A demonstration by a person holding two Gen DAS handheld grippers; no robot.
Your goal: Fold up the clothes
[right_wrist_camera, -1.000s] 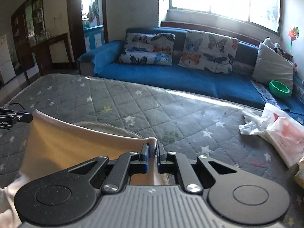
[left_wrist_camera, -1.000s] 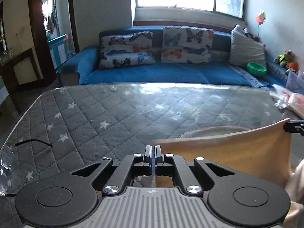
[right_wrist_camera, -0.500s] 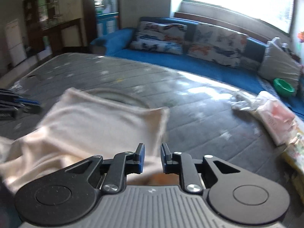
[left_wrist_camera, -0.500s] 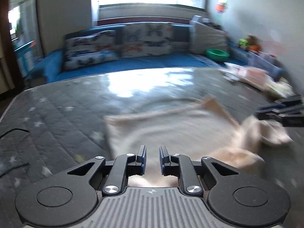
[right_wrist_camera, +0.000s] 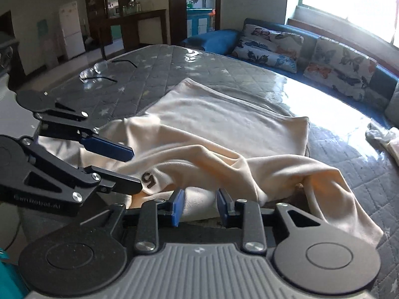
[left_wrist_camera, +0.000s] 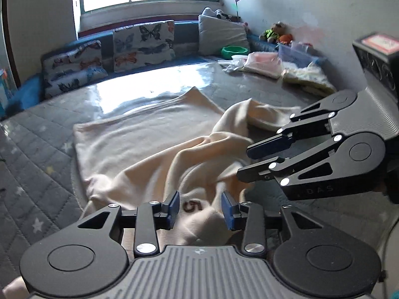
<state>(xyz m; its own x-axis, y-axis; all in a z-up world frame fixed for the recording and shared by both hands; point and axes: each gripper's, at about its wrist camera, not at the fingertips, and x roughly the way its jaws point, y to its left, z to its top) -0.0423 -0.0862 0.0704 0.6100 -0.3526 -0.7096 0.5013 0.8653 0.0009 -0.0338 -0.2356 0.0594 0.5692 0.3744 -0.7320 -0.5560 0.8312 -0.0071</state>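
Far left in the right-wrist view, a pair of glasses [right_wrist_camera: 96,71] lies on the grey star-quilted mattress [right_wrist_camera: 159,74], well apart from the work. Next over, the left gripper [left_wrist_camera: 200,209] hovers low over the near hem area of the cream sweatshirt [left_wrist_camera: 139,137]; its blue-padded fingers [left_wrist_camera: 173,208] stand wide apart w/ nothing between them but cloth lying below, a brown "5" mark [left_wrist_camera: 192,206] showing in the gap. The sweatshirt's far half lies flat and fairly smooth on the mattress; the near half is rumpled, w/ a ridge of bunched fabric running across the middle and a sleeve [right_wrist_camera: 344,199] trailing off to the right. The right gripper [right_wrist_camera: 200,205] sits just beside the left, also spread open and empty, pointing in over the same crumpled near edge. Judgement: neither tool has hold of anything, so the garment is between grips, half laid out, not yet a neat fold. To do it well: pinch single-layer edges, not the bunched ridge; take 2 matching corners or the shoulder + hem on one side, keep both grips level, pull lightly taut to flatten wrinkles before laying over. The loose sleeve likely needs tucking in over the body so it doesn't stick out. Far right, bagged items [left_wrist_camera: 261,63] sit near the mattress edge, clear of the work.
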